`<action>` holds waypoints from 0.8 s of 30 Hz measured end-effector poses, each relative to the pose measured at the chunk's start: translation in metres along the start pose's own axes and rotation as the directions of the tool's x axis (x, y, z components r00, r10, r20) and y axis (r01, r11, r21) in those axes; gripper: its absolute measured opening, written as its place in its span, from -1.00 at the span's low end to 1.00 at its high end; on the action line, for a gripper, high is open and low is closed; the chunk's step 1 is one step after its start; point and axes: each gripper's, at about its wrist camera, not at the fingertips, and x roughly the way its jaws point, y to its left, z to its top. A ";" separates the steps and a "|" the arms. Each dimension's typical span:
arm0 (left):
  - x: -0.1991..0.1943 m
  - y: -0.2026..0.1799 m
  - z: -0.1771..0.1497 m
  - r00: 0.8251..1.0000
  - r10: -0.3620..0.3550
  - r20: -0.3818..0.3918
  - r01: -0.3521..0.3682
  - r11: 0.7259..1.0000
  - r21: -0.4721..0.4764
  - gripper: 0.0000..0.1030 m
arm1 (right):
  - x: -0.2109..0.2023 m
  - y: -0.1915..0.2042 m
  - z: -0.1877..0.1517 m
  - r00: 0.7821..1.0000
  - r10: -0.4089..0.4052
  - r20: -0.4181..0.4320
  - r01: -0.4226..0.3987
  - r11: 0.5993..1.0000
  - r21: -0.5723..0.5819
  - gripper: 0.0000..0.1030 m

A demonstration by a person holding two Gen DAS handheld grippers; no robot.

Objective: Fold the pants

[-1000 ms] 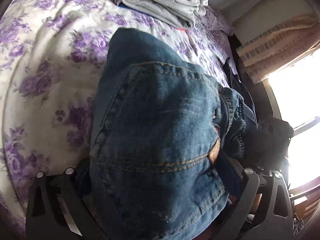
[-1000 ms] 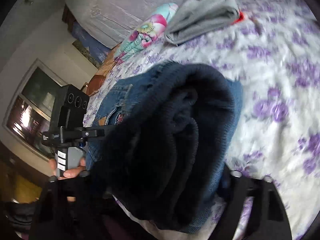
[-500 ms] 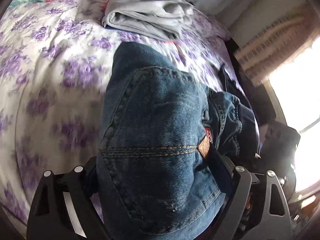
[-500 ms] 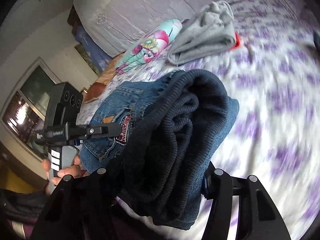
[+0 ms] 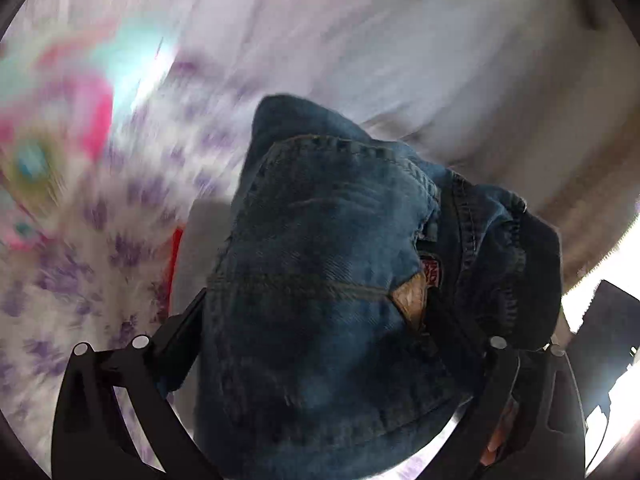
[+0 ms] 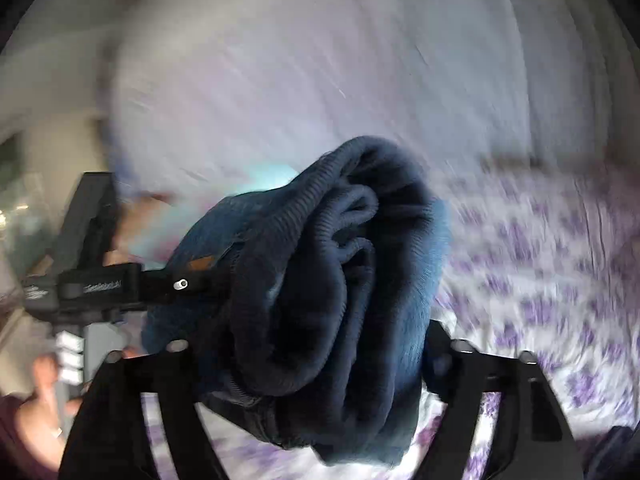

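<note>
Folded jeans point(image 5: 320, 280) bundle spans between both tongs, left tongs point(image 5: 320, 360) and right tongs point(image 6: 316, 344) each clenched on an end, above the bed point(image 6: 540, 280).

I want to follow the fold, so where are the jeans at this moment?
The jeans fill the centre of both wrist views, bunched and clamped between the left gripper and the right gripper, above the floral bedsheet.

Left gripper point(image 5: 324, 344): fingers spread wide, clamped on thick bundle filling gap between them. Right gripper point(image 6: 308, 352): fingers likewise spread, clamped on bundle wedged between them. Bare hand point(image 6: 44, 396) beyond right gripper's left finger, wrapped round left gripper's handle. Both views blurred.
</note>
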 end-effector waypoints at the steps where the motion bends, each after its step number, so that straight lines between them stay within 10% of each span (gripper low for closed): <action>1: 0.039 0.031 -0.004 0.995 0.058 -0.077 -0.065 0.994 -0.084 0.92 | 0.041 -0.014 -0.020 0.993 -0.068 -0.094 0.071 0.997 0.023 0.72; 4: 0.060 0.068 -0.010 0.986 -0.159 -0.055 0.140 0.955 -0.261 0.92 | 0.048 -0.038 -0.042 1.000 0.001 -0.026 0.004 0.987 0.162 0.88; 13: -0.078 0.017 -0.034 0.982 -0.111 0.156 0.124 0.989 -0.077 0.90 | -0.122 -0.021 -0.039 0.976 0.029 0.216 -0.058 0.990 0.131 0.90; 16: -0.144 -0.021 -0.095 0.964 0.061 0.258 -0.071 0.997 0.031 0.90 | -0.190 -0.001 -0.085 0.963 -0.037 0.267 0.004 0.993 0.122 0.93; 20: -0.189 -0.059 -0.211 0.872 0.350 0.342 -0.420 0.894 0.158 0.90 | -0.266 0.046 -0.177 0.938 -0.148 0.313 0.149 0.989 0.022 0.93; 22: -0.203 -0.065 -0.273 0.844 0.394 0.364 -0.484 0.851 0.202 0.90 | -0.293 0.062 -0.227 0.937 -0.144 0.319 0.162 0.986 -0.029 0.93; 24: -0.212 -0.063 -0.321 0.857 0.378 0.350 -0.474 0.845 0.249 0.90 | -0.312 0.069 -0.267 0.933 -0.169 0.319 0.190 0.981 -0.037 0.93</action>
